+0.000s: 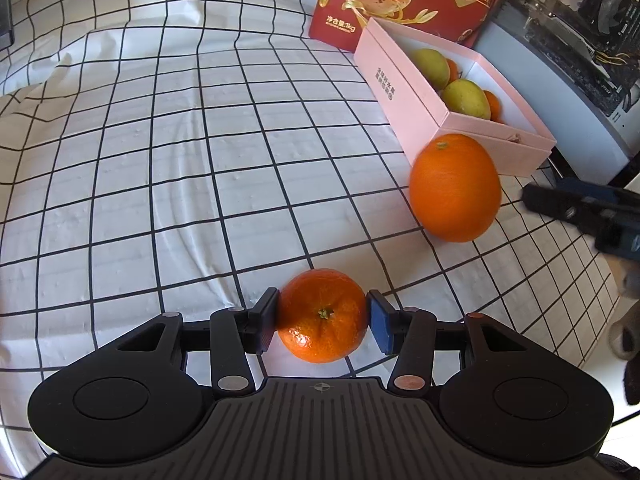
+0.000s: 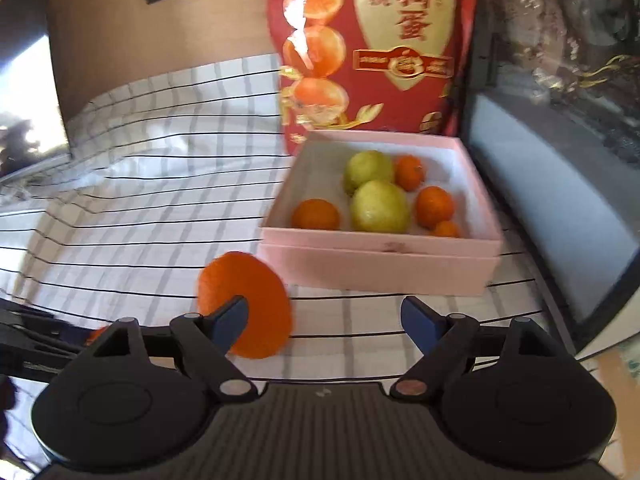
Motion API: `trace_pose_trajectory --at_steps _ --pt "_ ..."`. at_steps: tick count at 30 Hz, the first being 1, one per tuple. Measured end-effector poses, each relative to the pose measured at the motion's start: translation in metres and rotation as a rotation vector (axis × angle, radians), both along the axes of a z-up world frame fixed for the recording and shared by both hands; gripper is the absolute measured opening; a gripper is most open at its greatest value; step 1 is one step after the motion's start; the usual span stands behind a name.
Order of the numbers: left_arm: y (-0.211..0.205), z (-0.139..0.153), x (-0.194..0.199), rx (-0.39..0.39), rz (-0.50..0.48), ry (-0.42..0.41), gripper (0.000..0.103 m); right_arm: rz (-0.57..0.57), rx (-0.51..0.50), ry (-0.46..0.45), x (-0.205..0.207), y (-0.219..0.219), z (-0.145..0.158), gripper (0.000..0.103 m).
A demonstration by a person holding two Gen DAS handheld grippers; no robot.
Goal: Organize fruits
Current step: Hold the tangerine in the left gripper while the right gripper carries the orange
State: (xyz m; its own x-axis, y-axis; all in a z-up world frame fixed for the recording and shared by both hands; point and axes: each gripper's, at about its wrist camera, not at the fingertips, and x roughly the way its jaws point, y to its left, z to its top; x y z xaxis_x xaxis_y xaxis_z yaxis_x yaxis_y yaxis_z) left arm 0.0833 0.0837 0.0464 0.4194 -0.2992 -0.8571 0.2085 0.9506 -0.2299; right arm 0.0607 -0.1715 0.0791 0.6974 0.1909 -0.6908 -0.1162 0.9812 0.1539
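My left gripper [image 1: 323, 318] is shut on a small mandarin [image 1: 323, 316], just above the checked cloth. A large orange [image 1: 455, 188] lies on the cloth beside the near corner of the pink box [image 1: 396, 92]; it also shows in the right wrist view [image 2: 256, 280]. The pink box [image 2: 380, 264] holds two green pears [image 2: 380, 208] and several small mandarins [image 2: 316, 214]. My right gripper [image 2: 324, 322] is open and empty, in front of the box, with the large orange just behind its left finger. The right gripper also shows at the right edge of the left wrist view [image 1: 580, 208].
A red fruit bag [image 2: 372, 44] stands behind the box. A glass-sided computer case [image 2: 560, 140] stands to the right of the box. The checked cloth [image 1: 160, 160] stretches out to the left.
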Motion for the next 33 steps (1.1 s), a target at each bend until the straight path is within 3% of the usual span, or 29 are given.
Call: trace_pose_trajectory --at_steps 8,14,17,28,33 --pt "0.001 0.001 -0.002 -0.004 0.003 0.003 0.053 0.126 -0.05 0.039 0.018 0.047 -0.02 0.084" --pt "0.012 0.003 -0.008 0.014 0.043 0.001 0.053 0.278 -0.086 -0.022 0.039 0.087 -0.015 0.085" --pt "0.022 0.004 -0.013 0.016 0.069 -0.001 0.053 0.33 -0.083 -0.009 0.052 0.106 -0.015 0.085" --pt "0.042 0.004 -0.026 0.01 0.142 0.002 0.053 0.375 -0.056 0.093 0.079 0.147 -0.043 0.084" --pt "0.044 0.004 -0.027 0.005 0.146 -0.003 0.053 0.365 -0.05 0.114 0.085 0.148 -0.047 0.07"
